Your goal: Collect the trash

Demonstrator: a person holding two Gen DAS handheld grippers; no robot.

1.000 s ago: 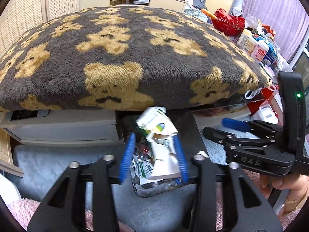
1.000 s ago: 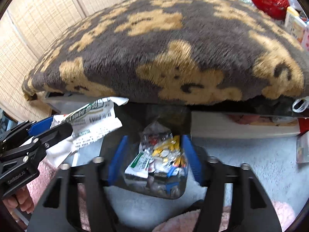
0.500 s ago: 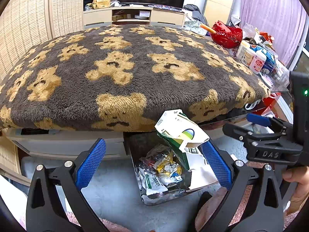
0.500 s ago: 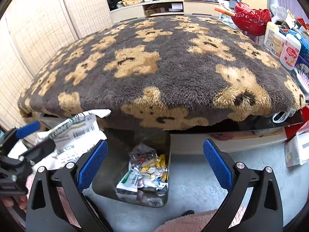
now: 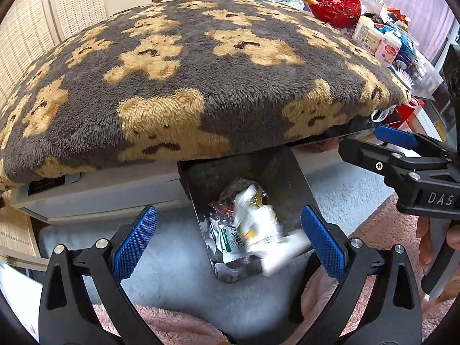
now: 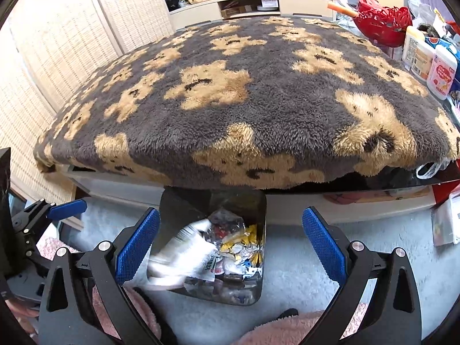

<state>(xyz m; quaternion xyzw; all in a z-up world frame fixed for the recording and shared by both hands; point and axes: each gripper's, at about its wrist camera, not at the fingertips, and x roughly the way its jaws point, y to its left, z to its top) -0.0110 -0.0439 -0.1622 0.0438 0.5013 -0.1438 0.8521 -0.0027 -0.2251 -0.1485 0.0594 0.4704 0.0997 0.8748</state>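
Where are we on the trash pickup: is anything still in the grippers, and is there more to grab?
Done: the white wrapper sits blurred at the bin, on top of other wrappers inside. In hand: nothing; the left gripper and right gripper are both open and empty above the bin. Left: no loose trash shows on the bear blanket or the grey rug, so these views show no next item.

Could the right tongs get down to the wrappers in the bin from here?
Probably yes. The right tongs hang open right above the trash bin, whose top is uncovered; only the bear blanket overhangs its far edge.
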